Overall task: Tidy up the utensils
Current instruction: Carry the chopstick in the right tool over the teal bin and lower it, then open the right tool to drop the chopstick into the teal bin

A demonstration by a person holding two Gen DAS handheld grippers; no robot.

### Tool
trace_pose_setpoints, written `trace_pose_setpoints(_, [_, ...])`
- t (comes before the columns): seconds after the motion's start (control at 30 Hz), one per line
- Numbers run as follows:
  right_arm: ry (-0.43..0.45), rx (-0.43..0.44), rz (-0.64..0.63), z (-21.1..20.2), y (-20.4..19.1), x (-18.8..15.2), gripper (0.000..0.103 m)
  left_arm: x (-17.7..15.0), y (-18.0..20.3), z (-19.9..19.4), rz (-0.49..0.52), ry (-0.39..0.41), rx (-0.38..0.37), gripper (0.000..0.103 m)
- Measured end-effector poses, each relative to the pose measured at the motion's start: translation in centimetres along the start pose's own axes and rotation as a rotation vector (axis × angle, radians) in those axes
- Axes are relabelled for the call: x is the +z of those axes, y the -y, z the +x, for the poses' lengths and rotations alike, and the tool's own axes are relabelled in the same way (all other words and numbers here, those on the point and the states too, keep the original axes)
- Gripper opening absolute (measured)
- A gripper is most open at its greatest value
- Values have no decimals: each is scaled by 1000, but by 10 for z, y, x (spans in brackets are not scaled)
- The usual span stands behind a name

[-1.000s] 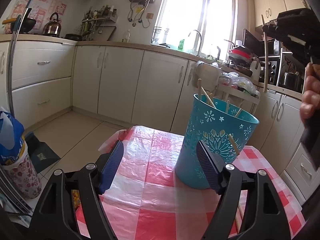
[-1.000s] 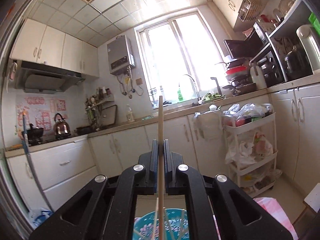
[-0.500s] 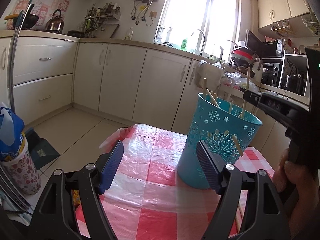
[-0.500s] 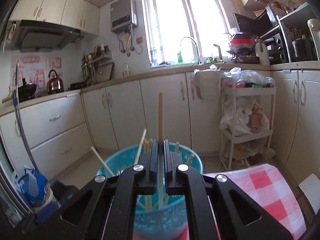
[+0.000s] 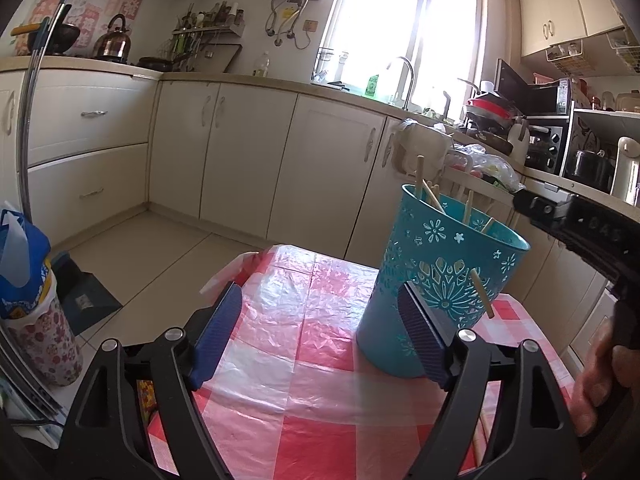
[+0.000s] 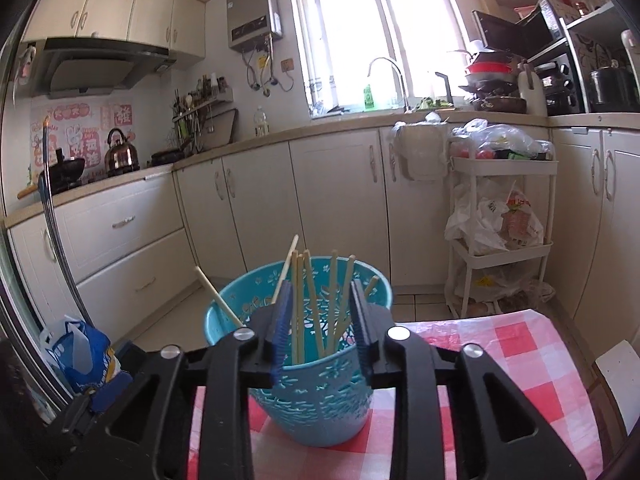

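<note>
A teal cut-out bucket [image 5: 440,280] [image 6: 312,400] stands on the red-and-white checked table [image 5: 320,380] and holds several wooden chopsticks [image 6: 298,300]. My right gripper [image 6: 320,304] hovers just over the bucket's near rim. Its jaws are opening, and the chopsticks stand loose between them, gripped by neither pad. In the left wrist view the right gripper [image 5: 580,232] reaches in from the right, with a hand [image 5: 600,380] below it. My left gripper [image 5: 320,312] is open and empty, low over the cloth, its right finger beside the bucket. One chopstick [image 5: 482,296] pokes out through the bucket's side.
A thin stick [image 5: 476,440] lies on the cloth near the left gripper's right finger. A white trolley with bags [image 6: 500,240] stands beyond the table. A blue bag [image 5: 20,260] sits on the floor at the left. Kitchen cabinets line the back.
My right gripper came down over the bucket with a chopstick held upright, then its jaws parted and the chopstick now stands in the bucket. The left gripper stayed put.
</note>
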State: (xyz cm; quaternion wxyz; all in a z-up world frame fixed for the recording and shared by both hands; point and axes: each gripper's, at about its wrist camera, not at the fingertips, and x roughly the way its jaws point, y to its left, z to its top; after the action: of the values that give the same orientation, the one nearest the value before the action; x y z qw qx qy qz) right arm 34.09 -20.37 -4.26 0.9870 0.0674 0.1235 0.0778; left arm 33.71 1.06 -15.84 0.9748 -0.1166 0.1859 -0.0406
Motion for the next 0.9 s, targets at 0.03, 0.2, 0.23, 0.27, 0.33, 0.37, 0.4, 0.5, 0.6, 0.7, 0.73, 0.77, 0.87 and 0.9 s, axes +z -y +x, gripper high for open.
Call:
trace_pose_setpoints(0.03, [10,-3,12,-12,3,2,36,-1,0,0,-1,0,0,77])
trace_pose_setpoints(0.2, [-81,-30,45,-54,15,-13,45,0,1,0,2,-2,0,80])
trace_pose_setpoints(0.23, [-123,-39,53,-61,18,-22,45,0,1,0,1,-1,-1,81])
trace_pose_setpoints(0.27, [-186,-44,69,-69,23,-35,45,0,0,0,0,2,0,82])
trace_pose_setpoints(0.33, [-285,-60,92,-80,30,-58,45,1,-1,-2,-8,7,-1,82])
trace_pose_setpoints(0.37, [-349,-70,109,-86,34,-74,45,0,-2,-2,-13,4,-1,82])
trace_pose_setpoints(0.4, [-389,-69,120,-88,36,-83,44,0,-3,-3,-18,-6,-2,82])
trace_pose_setpoints(0.5, [-472,-80,145,-96,40,-109,41,-3,-7,-12,-35,-23,-2,82])
trace_pose_setpoints(0.6, [-508,-79,130,-92,35,-118,40,-9,-8,-28,-38,-33,-12,83])
trace_pose_setpoints(0.7, [-535,-78,78,-79,27,-120,40,-16,-6,-43,-24,-64,-35,83])
trace_pose_setpoints(0.73, [-561,-77,56,-70,24,-121,40,-17,-5,-47,-18,-71,-43,83])
trace_pose_setpoints(0.77, [-568,-78,50,-66,24,-124,40,-18,-4,-51,-11,-78,-49,84])
trace_pose_setpoints(0.87, [-524,-107,86,-68,29,-116,38,-21,-3,-60,15,-89,-65,85])
trace_pose_setpoints(0.9, [-489,-106,104,-76,30,-109,38,-21,-4,-62,21,-87,-64,86])
